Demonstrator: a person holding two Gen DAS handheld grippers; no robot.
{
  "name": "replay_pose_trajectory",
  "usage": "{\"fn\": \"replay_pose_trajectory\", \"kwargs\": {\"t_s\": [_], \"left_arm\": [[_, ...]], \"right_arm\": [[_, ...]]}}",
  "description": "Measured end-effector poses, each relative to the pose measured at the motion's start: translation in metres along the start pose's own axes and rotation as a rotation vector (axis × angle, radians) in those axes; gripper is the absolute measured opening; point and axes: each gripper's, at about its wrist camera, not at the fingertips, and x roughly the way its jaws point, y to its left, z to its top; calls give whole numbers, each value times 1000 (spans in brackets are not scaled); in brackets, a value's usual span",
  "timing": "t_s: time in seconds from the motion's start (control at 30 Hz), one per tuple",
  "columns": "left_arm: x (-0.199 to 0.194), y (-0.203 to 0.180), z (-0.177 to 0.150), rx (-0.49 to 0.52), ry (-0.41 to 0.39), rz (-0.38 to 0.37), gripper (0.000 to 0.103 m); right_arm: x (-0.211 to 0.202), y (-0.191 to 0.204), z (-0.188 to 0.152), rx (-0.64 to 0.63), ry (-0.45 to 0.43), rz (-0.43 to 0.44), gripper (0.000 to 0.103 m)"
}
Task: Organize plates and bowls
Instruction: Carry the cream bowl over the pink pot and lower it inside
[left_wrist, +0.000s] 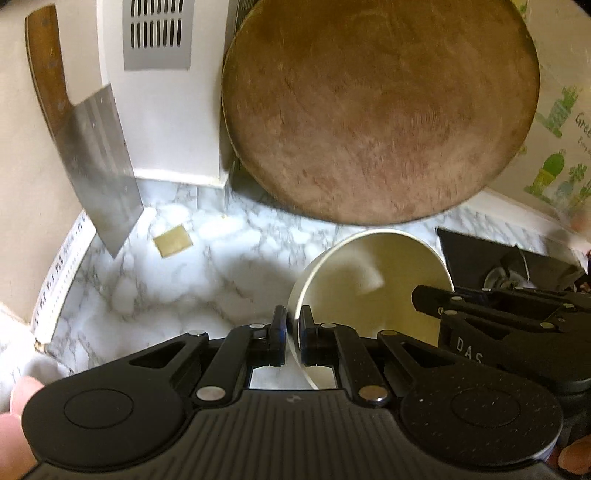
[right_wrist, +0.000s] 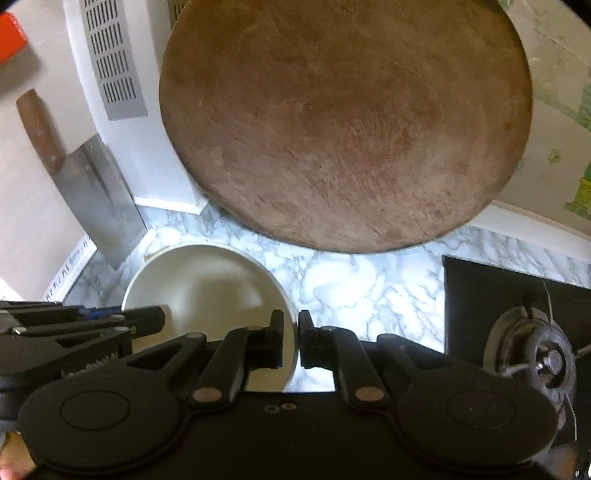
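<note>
A white bowl (left_wrist: 369, 280) hangs tilted above the marble counter, carried between both grippers. My left gripper (left_wrist: 293, 322) is shut on the bowl's left rim, with the thin wall pinched between its pads. My right gripper (right_wrist: 295, 325) is shut on the opposite rim of the same bowl (right_wrist: 207, 288). In each wrist view the other gripper reaches in from the side: the right one's fingers (left_wrist: 436, 297) over the bowl's right edge, and the left one's fingers (right_wrist: 147, 317) over its left edge. The bowl looks empty inside.
A large round wooden cutting board (left_wrist: 380, 110) leans against the back wall. A cleaver (left_wrist: 99, 173) with a wooden handle stands at the left wall. A black stove (right_wrist: 498, 295) with a burner (right_wrist: 535, 358) lies at the right. A small tan square (left_wrist: 173, 240) lies on the marble counter (left_wrist: 166, 291).
</note>
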Motion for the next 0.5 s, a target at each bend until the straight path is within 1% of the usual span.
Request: {"fn": "replay_pose_trajectory", "kwargs": {"t_s": [0.07,0.2,0.4,0.5], "left_arm": [[6,-1,-6,5,11,11,6],[15,-2,-11,2,23,5,6],[21,-17,-9,18,27,-15,6],[20,-24,-8,22,26,-26,6]], "right_arm": [[3,0,-7,6,7,-4,10],[3,-6,-13,22,4,19,10],[4,-20,-13,43,7,19,9],[2,-27,-12,45,4,3,9]]}}
